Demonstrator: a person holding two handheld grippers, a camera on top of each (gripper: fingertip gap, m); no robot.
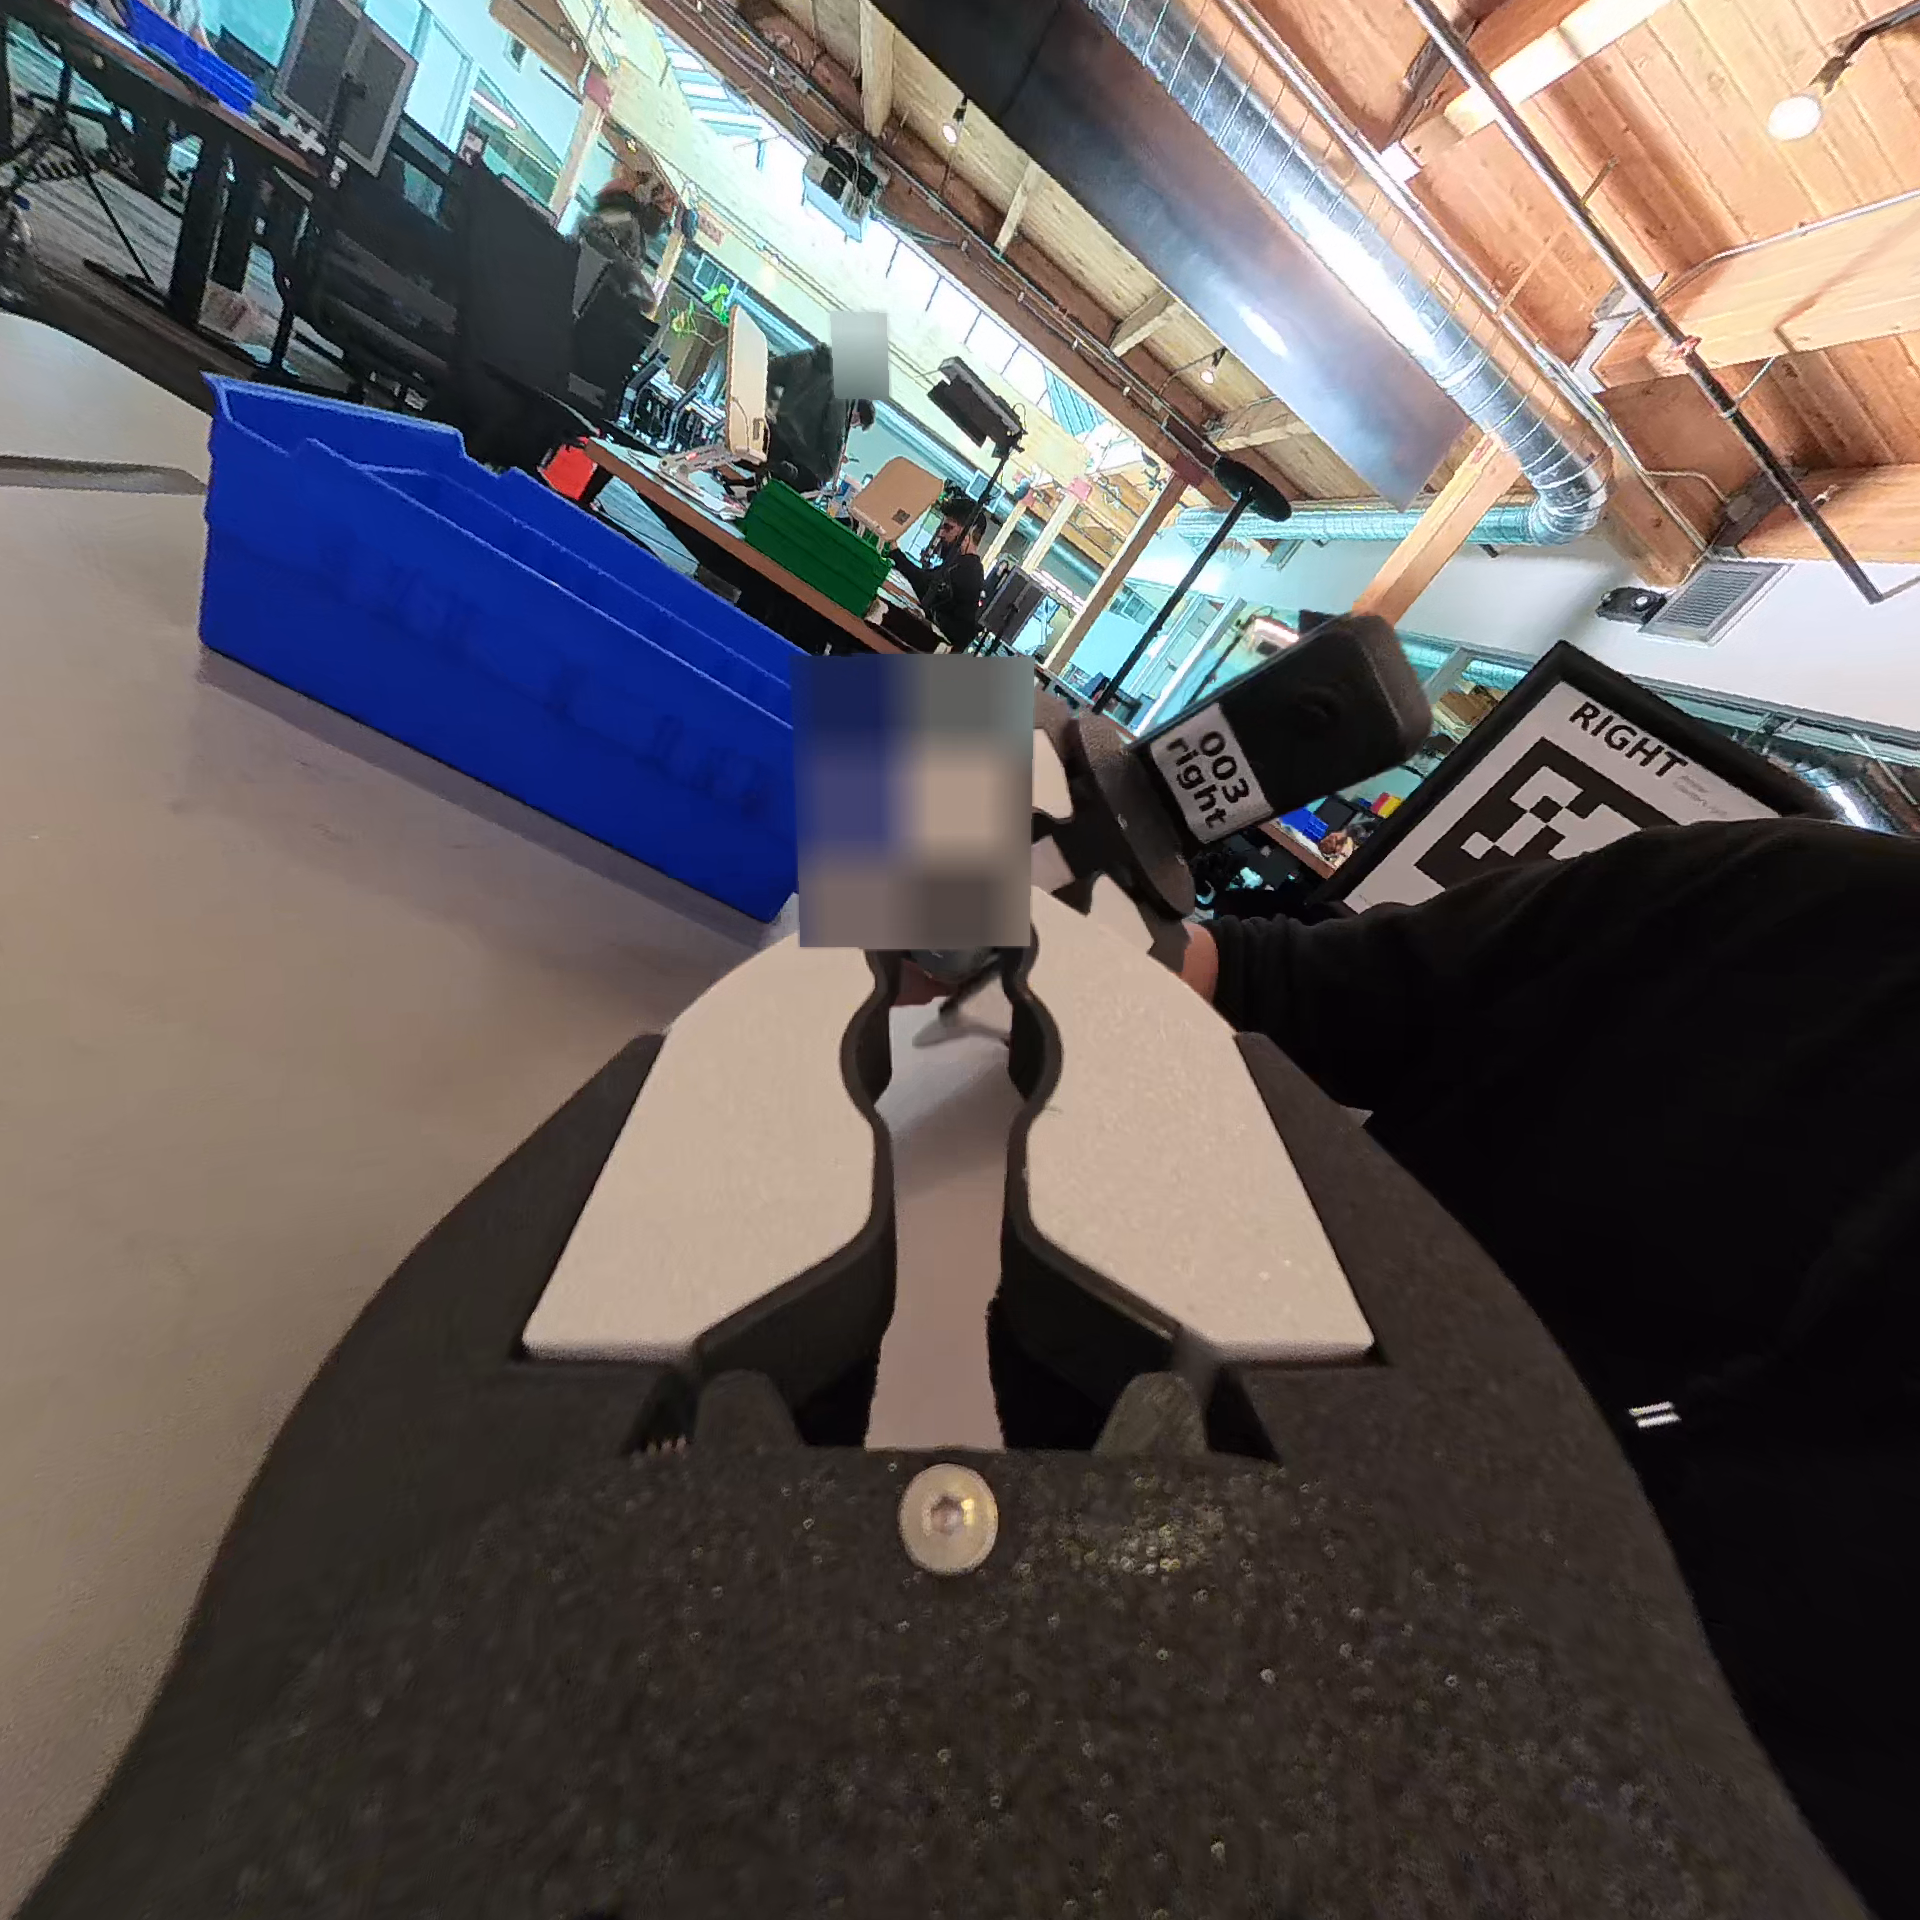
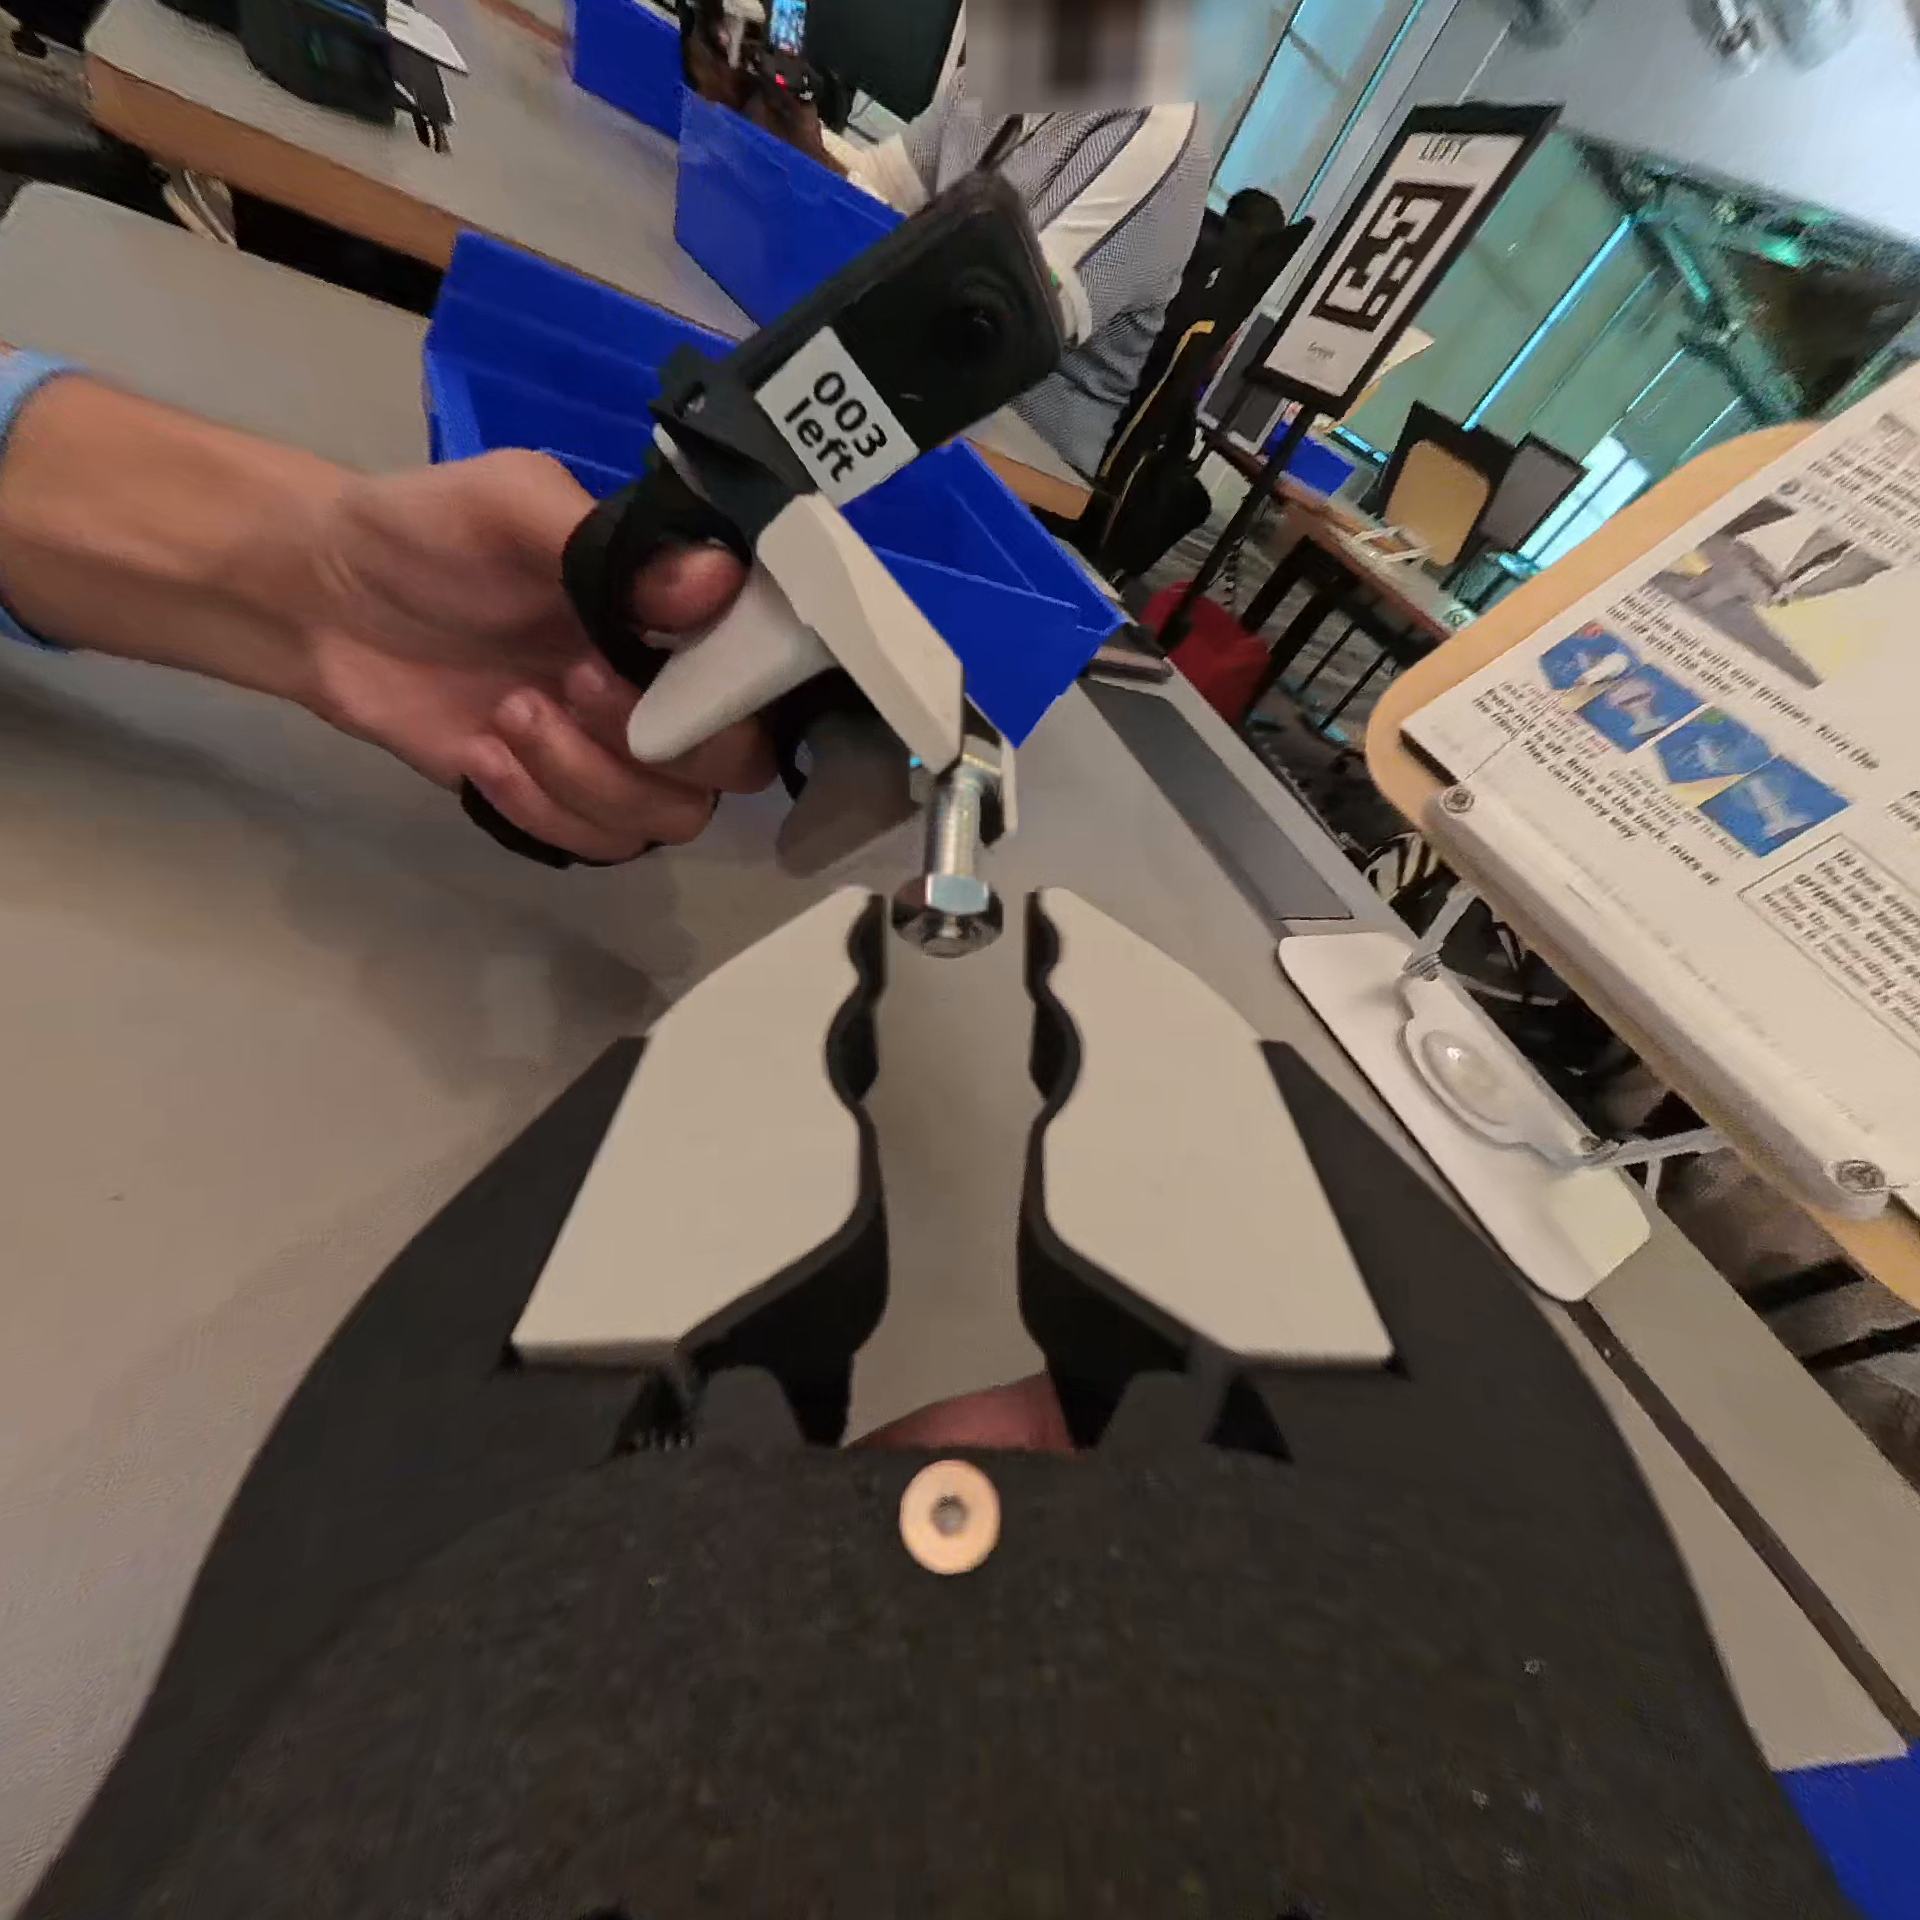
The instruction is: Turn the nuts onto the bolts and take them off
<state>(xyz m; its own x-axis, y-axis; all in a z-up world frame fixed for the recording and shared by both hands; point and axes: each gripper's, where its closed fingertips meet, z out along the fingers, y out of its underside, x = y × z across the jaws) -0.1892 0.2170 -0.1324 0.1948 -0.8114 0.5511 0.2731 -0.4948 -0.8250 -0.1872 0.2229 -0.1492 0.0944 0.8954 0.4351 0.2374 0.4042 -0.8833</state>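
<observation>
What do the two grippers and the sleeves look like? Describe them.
Both the left gripper and the right gripper have black grainy bodies, light grey fingers with wavy black inner edges, a silver screw and a white label. A black sleeve covers the right arm.

Cam stickers (image 1: 1210, 787), marker signs (image 2: 1382, 260), instr. sheet (image 2: 1714, 748)

In the left wrist view a mosaic patch covers the left gripper (image 1: 948, 971) tips, so its grip is unreadable. In the right wrist view the bolt (image 2: 958, 821) head is hidden between that gripper's fingers (image 2: 894, 644).
</observation>
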